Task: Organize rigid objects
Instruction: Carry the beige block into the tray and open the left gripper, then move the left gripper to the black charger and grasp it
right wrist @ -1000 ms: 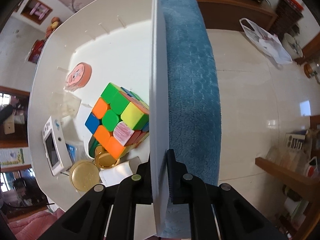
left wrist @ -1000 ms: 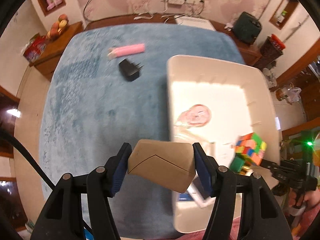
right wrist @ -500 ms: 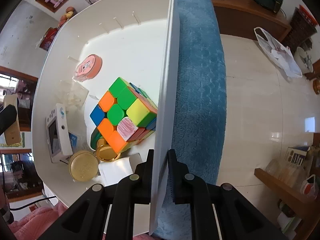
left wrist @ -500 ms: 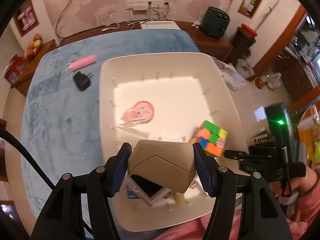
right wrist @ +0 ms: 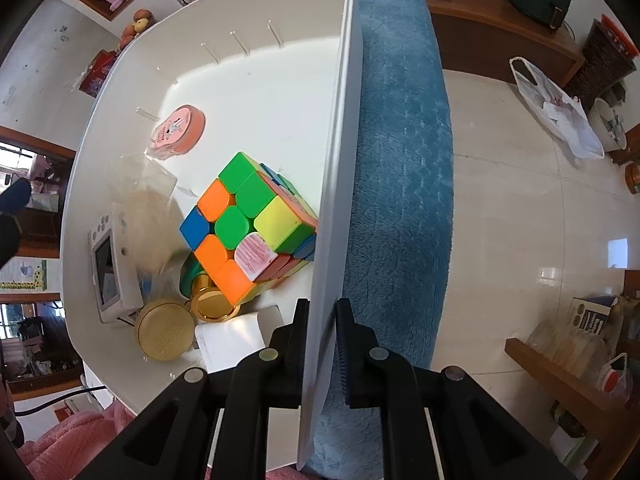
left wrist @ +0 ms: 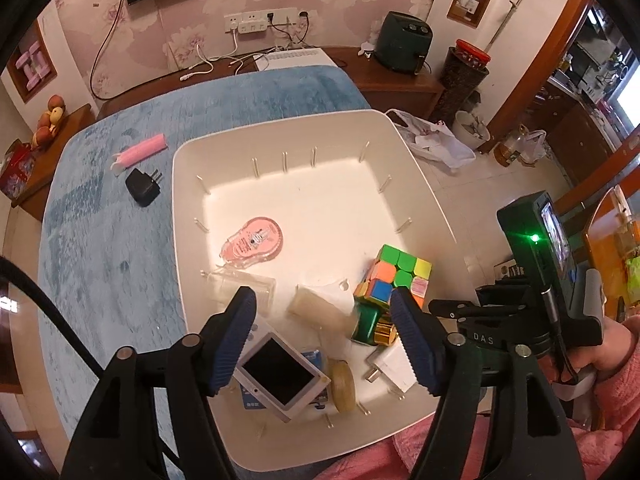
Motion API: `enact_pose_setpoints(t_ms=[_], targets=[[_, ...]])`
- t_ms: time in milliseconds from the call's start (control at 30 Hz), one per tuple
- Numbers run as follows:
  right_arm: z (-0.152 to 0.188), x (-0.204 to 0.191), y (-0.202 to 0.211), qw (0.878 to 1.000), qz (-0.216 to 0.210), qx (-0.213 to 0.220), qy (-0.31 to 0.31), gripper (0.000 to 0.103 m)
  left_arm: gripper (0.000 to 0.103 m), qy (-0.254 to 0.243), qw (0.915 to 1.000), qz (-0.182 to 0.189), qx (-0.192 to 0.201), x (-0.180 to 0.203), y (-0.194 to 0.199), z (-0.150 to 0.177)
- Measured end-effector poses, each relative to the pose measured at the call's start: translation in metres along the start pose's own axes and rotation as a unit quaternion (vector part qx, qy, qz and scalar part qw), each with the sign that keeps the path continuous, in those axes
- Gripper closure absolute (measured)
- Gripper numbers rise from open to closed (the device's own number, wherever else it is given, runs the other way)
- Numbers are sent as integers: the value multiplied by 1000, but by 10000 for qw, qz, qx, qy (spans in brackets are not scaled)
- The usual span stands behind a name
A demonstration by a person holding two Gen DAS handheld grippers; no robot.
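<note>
My left gripper point(left wrist: 322, 300) hangs over the near part of the white tray point(left wrist: 192, 208), its jaws opening. A tan box point(left wrist: 320, 312), blurred, lies loose below and between the blue pads, which do not touch it. In the tray lie a colour cube point(left wrist: 396, 276), a pink tape dispenser point(left wrist: 252, 240), a white device with a screen point(left wrist: 280, 376) and a gold round tin point(left wrist: 344, 386). My right gripper point(right wrist: 322, 312) is shut on the tray's right wall point(right wrist: 344, 120), with the cube point(right wrist: 248, 220) just inside it.
A pink stick point(left wrist: 140, 152) and a black plug adapter point(left wrist: 142, 190) lie on the blue cloth point(left wrist: 100, 240) left of the tray. The cloth's right edge point(right wrist: 400, 160) drops to a tiled floor. A person's pink sleeve point(left wrist: 616, 344) is at the right.
My left gripper carried the tan box from over the blue cloth to over the tray, then let it go; the box now lies blurred below the pads. The right gripper kept its grip.
</note>
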State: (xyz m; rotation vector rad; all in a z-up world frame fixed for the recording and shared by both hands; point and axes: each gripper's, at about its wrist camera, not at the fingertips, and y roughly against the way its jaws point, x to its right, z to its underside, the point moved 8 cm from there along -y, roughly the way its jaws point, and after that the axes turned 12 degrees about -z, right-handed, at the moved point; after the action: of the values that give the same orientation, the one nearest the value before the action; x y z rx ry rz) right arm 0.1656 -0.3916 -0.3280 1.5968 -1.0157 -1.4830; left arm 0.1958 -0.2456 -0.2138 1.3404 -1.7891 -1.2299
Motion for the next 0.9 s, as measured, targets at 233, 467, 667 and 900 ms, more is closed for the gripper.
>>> enact_pose_setpoints(t_ms=[233, 467, 667, 900], targets=[[-1, 3, 0, 9997, 108, -1, -212, 92, 27, 66, 9999, -110, 78, -31, -1, -15], [-4, 9, -1, 9971, 239, 42, -719, 94, 27, 170, 9995, -257, 90, -81, -6, -28], [-8, 15, 0, 9917, 369, 150, -1222, 95, 27, 369, 9988, -329, 2, -133, -17, -43], [-12, 21, 3, 9825, 547, 267, -1763, 95, 27, 825, 9961, -8, -320, -182, -43, -66]])
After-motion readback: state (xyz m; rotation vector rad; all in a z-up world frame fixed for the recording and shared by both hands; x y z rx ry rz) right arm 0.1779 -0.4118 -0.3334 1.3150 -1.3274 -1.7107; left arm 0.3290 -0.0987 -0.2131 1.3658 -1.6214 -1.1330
